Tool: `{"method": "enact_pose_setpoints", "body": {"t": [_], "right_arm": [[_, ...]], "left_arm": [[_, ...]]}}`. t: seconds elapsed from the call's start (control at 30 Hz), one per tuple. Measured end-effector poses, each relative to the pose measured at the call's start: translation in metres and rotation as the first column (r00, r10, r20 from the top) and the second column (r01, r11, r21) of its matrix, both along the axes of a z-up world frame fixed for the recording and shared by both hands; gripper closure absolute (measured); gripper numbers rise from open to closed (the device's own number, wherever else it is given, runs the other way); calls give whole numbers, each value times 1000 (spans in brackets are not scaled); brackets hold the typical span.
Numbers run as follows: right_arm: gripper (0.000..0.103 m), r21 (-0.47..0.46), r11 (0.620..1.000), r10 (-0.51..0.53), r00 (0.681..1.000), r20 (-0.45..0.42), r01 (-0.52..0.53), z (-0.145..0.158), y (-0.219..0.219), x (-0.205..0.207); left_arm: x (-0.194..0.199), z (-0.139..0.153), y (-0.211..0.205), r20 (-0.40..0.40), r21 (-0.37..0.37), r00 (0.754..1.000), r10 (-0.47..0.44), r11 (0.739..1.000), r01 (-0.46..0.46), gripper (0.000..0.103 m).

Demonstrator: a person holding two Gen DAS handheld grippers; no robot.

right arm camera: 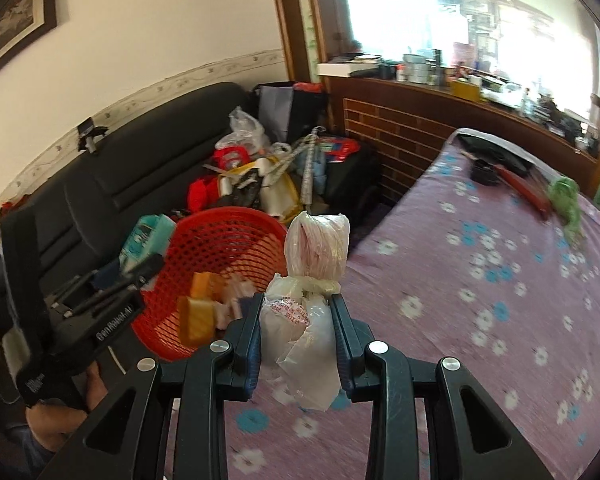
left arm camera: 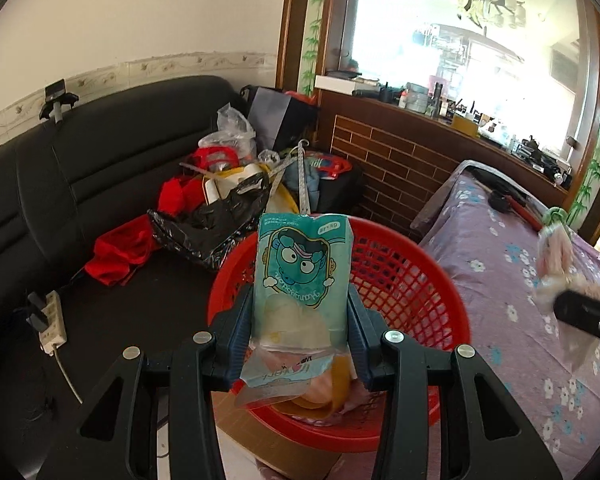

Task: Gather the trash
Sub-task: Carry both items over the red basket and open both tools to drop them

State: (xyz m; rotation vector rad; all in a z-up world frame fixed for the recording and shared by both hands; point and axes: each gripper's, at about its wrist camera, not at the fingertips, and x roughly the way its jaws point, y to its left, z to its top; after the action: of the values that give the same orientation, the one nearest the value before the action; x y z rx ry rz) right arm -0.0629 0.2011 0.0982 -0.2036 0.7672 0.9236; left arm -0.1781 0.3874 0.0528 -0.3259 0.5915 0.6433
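Pinching a teal cartoon-print packet (left arm camera: 302, 280) between its two fingers, the left gripper (left arm camera: 300, 316) holds it over the red mesh basket (left arm camera: 412, 280). Fingers press on both side edges of the packet's near half; its crumpled near end hangs below them. Long axis runs along the fingers, printed end pointing away, print upside down.

Right gripper (right arm camera: 298, 328): fingers pinching a knotted whitish plastic bag (right arm camera: 312, 280) at its lower bulge, above the floral bed sheet (right arm camera: 480, 280), just right of the basket. Bag stands upright, tied top pointing away and up.

Basket holds yellow-orange scraps (right arm camera: 198, 316). Farther off, a black sofa (left arm camera: 80, 184) piled with clutter.
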Motion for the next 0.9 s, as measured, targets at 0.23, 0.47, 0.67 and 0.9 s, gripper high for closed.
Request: {"method": "enact_pose_setpoints", "body": {"t": [0.23, 0.47, 0.67, 0.9], "right_arm": [[69, 12, 999, 52, 996, -77, -51, -12, 41, 12], [69, 1, 998, 68, 992, -110, -68, -25, 72, 23], [66, -2, 997, 78, 989, -128, -79, -32, 80, 32], [59, 66, 997, 50, 994, -99, -44, -8, 47, 31]], "left_arm": [[11, -9, 5, -22, 2, 1000, 2, 1000, -2, 61], [21, -17, 9, -40, 3, 999, 4, 1000, -4, 61], [26, -21, 11, -44, 4, 999, 11, 1000, -10, 52], [18, -8, 0, 3, 27, 1000, 18, 999, -18, 32]]}}
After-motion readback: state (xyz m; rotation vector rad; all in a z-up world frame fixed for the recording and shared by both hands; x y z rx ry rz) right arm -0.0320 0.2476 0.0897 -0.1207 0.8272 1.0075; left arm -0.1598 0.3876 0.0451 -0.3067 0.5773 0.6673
